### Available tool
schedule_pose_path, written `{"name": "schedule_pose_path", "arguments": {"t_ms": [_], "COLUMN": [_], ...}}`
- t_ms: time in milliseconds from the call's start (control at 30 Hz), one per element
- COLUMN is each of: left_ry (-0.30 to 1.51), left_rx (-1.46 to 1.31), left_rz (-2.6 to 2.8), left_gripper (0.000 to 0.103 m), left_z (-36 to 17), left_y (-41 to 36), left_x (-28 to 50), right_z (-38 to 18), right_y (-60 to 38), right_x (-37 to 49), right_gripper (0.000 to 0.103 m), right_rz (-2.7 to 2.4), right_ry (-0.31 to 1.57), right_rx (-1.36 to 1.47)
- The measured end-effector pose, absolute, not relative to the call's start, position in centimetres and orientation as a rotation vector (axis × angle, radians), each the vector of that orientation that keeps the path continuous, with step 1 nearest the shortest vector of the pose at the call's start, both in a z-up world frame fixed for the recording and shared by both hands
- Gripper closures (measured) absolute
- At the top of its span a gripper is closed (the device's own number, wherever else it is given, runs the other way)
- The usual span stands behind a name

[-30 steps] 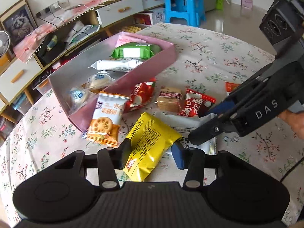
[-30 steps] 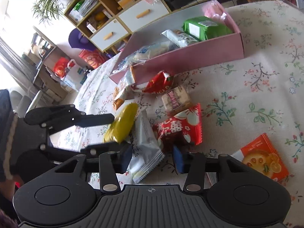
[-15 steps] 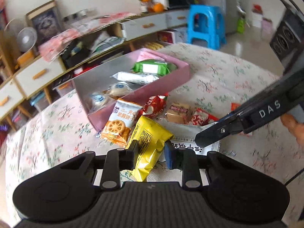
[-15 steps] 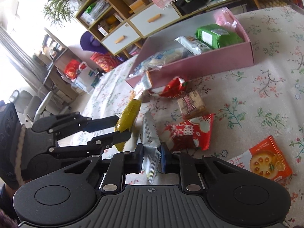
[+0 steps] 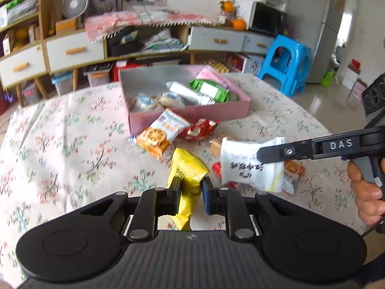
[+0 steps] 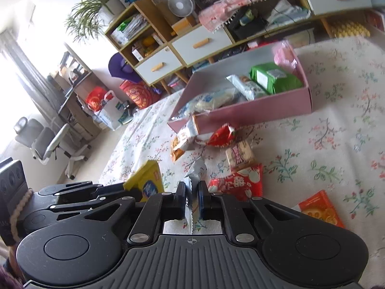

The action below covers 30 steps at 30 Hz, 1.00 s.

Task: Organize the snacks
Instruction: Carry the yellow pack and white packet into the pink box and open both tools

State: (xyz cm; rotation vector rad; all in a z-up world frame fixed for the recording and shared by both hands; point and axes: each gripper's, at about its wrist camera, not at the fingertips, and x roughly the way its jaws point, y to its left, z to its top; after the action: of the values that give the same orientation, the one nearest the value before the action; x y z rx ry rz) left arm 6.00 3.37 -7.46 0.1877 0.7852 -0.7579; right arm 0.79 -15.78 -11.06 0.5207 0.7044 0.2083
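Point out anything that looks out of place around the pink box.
One orange biscuit packet leans tilted against the front wall of the pink box instead of lying inside, and a red packet lies crumpled beside it on the tablecloth. Other snacks lie scattered nearby.

A home living room: floral-clothed table (image 5: 72,132), drawer sideboard (image 5: 74,50), microwave (image 5: 267,19), houseplant (image 6: 89,12), desk fan (image 6: 180,6).

A table covered with a cream floral cloth (image 5: 72,130) filled the middle of both views. On it, toward the upper centre, sat an open pink cardboard box (image 5: 192,118), with an orange-and-white biscuit packet (image 5: 161,132) and a red crinkled wrapper (image 5: 199,130) lying against its near wall. Lower right in the right wrist view lay a tan wrapped cake (image 6: 239,155), a red-and-white packet (image 6: 237,184) and a flat orange biscuit packet (image 6: 321,208).
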Motion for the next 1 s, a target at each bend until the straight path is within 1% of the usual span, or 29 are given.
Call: {"name": "schedule_pose_path", "arguments": {"t_ms": [267, 367, 400, 433, 500, 700, 800, 900, 967, 1000], "left_ry": [0.786, 0.819, 0.827, 0.833, 0.84, 0.921, 0.906, 0.933, 0.939, 0.938], "left_rx": [0.202, 0.133, 0.115, 0.106, 0.103, 0.09, 0.038, 0.007, 0.021, 0.034], "left_rz": [-0.636, -0.621, -0.616, -0.604, -0.564, -0.517, -0.522, -0.491, -0.468, -0.449], "left_gripper": [0.086, 0.085, 0.084, 0.079, 0.075, 0.074, 0.073, 0.073, 0.058, 0.039], "left_z": [-7.8, -7.9, -8.0, -8.1, -8.1, -9.9, -10.2, -10.0, -9.8, -9.8], "left_y": [3.4, 4.2, 4.3, 4.4, 4.4, 4.9, 5.7, 6.1, 6.0, 5.8], "left_x": [7.6, 8.9, 9.2, 9.5, 10.1, 11.4, 11.2, 11.3, 11.2, 11.1], "right_z": [-11.3, -11.3, -11.4, -11.5, -11.5, -11.4, -11.4, -11.3, -11.3, -11.3], "right_y": [-14.1, -13.8, -13.8, -13.8, -13.6, -13.2, -13.3, -13.3, -13.3, -13.2], "right_x": [0.9, 0.8, 0.9, 1.0, 1.1, 0.9, 0.9, 0.8, 0.8, 0.8], "right_gripper": [0.093, 0.092, 0.092, 0.092, 0.091, 0.091, 0.091, 0.091, 0.091, 0.091], "right_rz": [0.18, 0.185, 0.186, 0.185, 0.182, 0.191, 0.193, 0.192, 0.196, 0.196], "right_ry": [0.721, 0.717, 0.717, 0.718, 0.719, 0.713, 0.711, 0.709, 0.705, 0.705], "right_rx": [0.406, 0.378, 0.376, 0.376, 0.368, 0.339, 0.343, 0.339, 0.338, 0.34]}}
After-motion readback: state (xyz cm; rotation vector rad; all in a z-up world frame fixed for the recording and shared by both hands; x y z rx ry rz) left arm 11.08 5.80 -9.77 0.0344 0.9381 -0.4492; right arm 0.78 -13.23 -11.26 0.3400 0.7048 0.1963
